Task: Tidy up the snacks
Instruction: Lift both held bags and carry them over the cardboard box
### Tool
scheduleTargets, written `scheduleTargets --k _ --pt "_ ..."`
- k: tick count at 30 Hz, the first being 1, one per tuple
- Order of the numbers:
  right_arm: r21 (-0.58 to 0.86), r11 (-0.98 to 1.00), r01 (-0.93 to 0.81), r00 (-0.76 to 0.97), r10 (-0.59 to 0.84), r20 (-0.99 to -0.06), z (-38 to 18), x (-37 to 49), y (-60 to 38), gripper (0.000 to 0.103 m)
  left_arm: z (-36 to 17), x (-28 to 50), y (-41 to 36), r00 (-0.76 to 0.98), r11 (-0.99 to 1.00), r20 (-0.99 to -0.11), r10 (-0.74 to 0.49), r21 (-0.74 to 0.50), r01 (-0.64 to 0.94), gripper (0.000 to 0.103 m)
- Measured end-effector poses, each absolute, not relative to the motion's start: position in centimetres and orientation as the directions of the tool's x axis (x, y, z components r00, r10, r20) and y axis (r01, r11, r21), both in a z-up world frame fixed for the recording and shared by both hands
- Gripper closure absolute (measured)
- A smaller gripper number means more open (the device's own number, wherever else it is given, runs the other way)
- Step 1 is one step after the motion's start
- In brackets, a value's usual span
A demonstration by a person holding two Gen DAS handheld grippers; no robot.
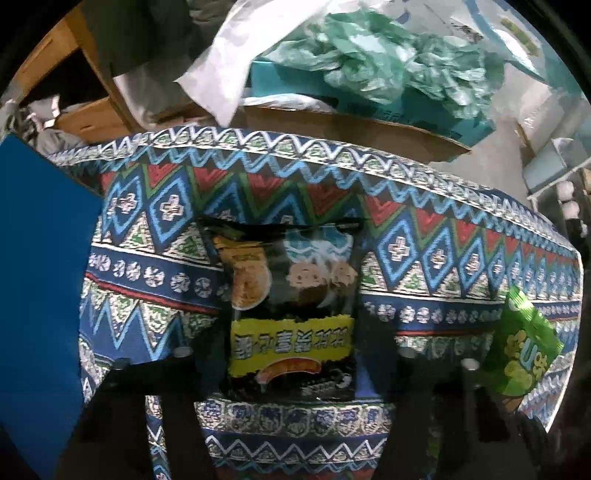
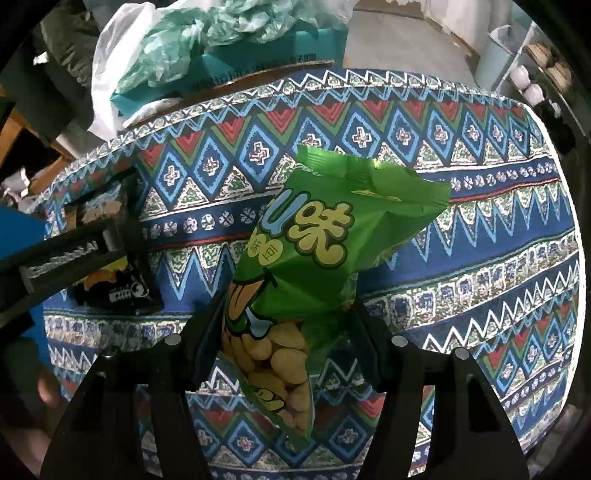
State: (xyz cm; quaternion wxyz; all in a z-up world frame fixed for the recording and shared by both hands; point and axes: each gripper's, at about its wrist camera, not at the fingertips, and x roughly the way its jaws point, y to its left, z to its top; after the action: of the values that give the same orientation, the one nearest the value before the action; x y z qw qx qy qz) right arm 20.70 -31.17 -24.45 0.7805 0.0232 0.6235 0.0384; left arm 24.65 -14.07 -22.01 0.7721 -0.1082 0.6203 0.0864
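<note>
left wrist view: left gripper is gripping a black bag w/ yellow label, fingers clenching on its lower part from both sides; bag is pointing away from cam, upside-down print, over the patterned cloth on the table. green bag is showing at the right edge, lifted a bit off the cloth. blue panel is filling the left side. behind the table: teal box w/ green plastic crumpled on top, white bag, cardboard just past the table edge. right wrist view: right gripper is grasping the green bag near its lower half, fingers pinching in on both sides; bag is tilting up and to the right, peanuts showing thru a clear window, top seal crumpled. bag is hanging above the cloth, can't tell if any corner is touching. at left the black bag is sitting in the left gripper, well apart from the green one. teal box and green plastic are sitting beyond the far edge.
</note>
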Motion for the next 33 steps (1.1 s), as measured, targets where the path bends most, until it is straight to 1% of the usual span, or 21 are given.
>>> scheduleTargets --k 9,12,25,33 --pt "0.077 0.995 -0.062 0.239 0.09 -0.967 -22.0 20.0 -31.9 0.04 -21.5 23.3 -13.3 0.213 0.96 -0.975 -0.068 -0.122 -0.253 0.048" --pt "0.078 0.995 -0.069 0.249 0.093 -0.964 -21.2 19.9 -31.9 0.04 -20.7 22.5 -13.2 0.227 0.962 -0.971 -0.068 -0.124 -0.243 0.048" --pt "0.094 0.99 -0.104 0.299 0.121 -0.947 -16.7 18.5 -31.8 0.04 -14.0 18.0 -12.6 0.343 0.975 -0.937 -0.069 -0.136 -0.175 0.048" --pt "0.107 0.982 -0.154 0.339 0.154 -0.928 -13.0 16.9 -30.3 0.04 -9.3 15.4 -10.3 0.398 0.976 -0.915 -0.068 -0.144 -0.163 0.047"
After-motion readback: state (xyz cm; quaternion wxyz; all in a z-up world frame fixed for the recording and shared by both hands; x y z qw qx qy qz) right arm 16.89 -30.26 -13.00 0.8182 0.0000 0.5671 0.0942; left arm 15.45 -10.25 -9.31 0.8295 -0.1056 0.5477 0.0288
